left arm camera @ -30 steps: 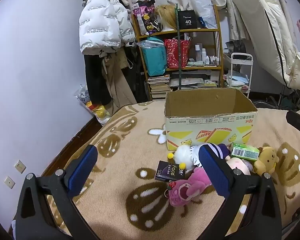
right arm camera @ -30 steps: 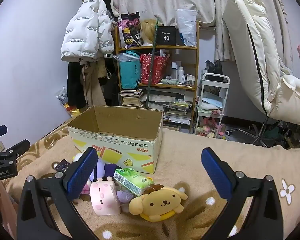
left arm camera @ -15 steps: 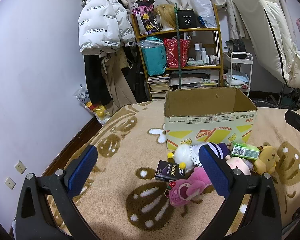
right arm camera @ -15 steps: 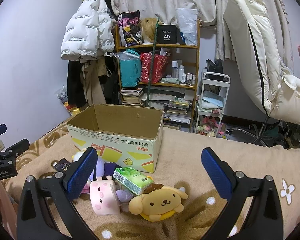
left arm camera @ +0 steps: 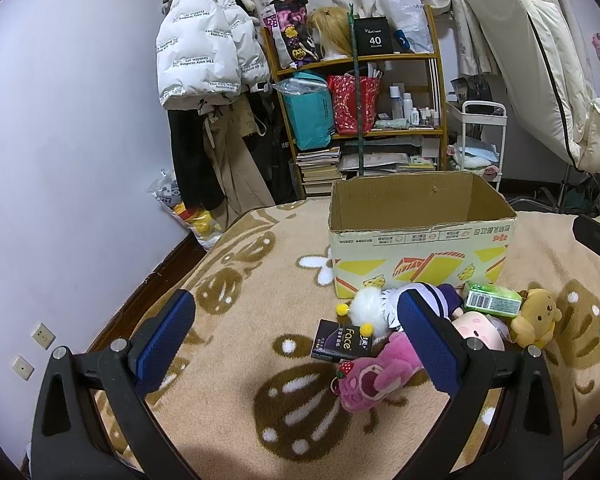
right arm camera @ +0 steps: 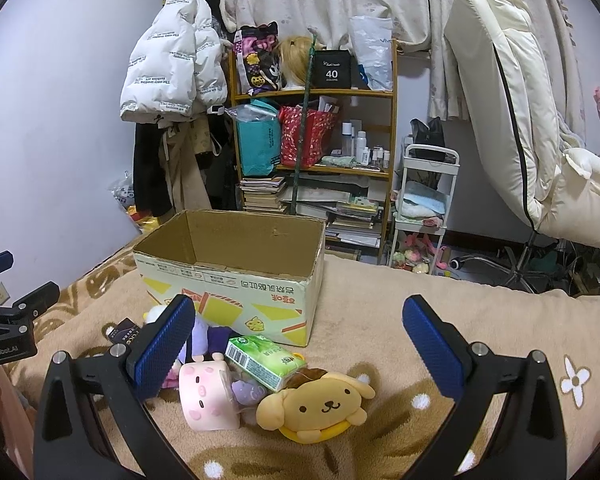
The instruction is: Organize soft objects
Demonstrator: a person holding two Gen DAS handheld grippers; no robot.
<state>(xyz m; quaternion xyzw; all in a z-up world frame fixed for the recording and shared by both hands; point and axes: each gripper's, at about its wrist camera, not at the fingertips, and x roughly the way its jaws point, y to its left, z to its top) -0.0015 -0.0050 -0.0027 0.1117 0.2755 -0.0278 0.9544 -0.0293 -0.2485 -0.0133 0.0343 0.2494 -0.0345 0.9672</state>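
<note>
Open-topped cardboard box, toys against its front edge (both grippers empty)

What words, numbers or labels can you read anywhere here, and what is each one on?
"40", with "COLORS" faint beneath: black box on the top shelf.
"Face": dark packet on the blanket.
"GenRobot.AI": left tool's body.
Repeated "The only leading fashion art", roughly: white puffer jacket.
Unreadable: cardboard box print, green tissue pack label.

We see a matt, creased cardboard box on a fuzzy fleece blanket; just before the box lie furry plush toys and a glossy plastic-wrapped tissue pack.
</note>
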